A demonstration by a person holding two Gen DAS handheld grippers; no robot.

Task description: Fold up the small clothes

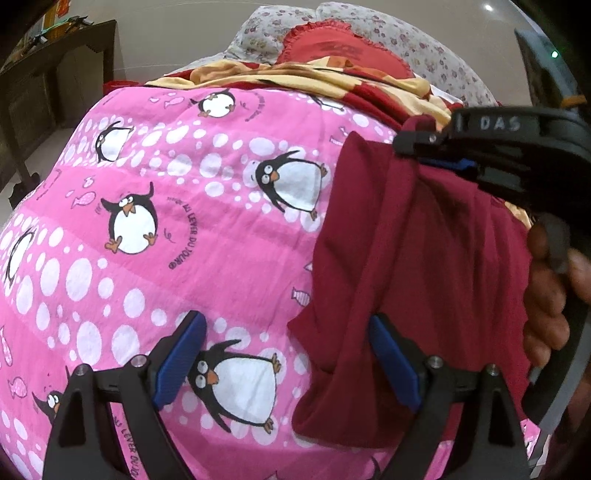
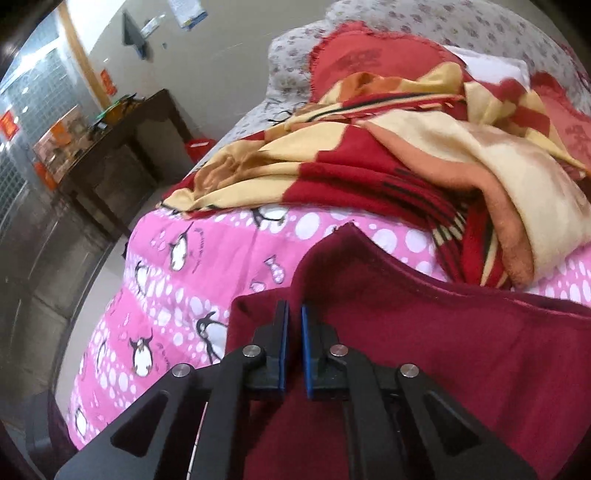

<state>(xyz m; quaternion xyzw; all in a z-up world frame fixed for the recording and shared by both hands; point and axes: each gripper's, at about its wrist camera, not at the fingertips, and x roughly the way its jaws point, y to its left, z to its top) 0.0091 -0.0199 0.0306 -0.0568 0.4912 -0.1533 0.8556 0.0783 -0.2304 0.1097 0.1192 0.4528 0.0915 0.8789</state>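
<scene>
A maroon garment (image 1: 413,266) hangs over the pink penguin-print bedsheet (image 1: 177,229), lifted at its top edge. My right gripper (image 1: 439,151) is shut on that top edge; in its own view (image 2: 294,314) the jaws pinch a raised fold of the maroon garment (image 2: 443,350). My left gripper (image 1: 286,328) is open and empty, low over the sheet, with its right finger (image 1: 393,363) against the garment's lower left part.
A crumpled red and yellow blanket (image 2: 406,147) lies beyond the garment, with a red heart-shaped cushion (image 1: 343,48) and floral pillows (image 2: 461,22) behind it. A dark wooden table (image 2: 122,147) stands left of the bed. The bed's left edge (image 2: 125,258) drops to the floor.
</scene>
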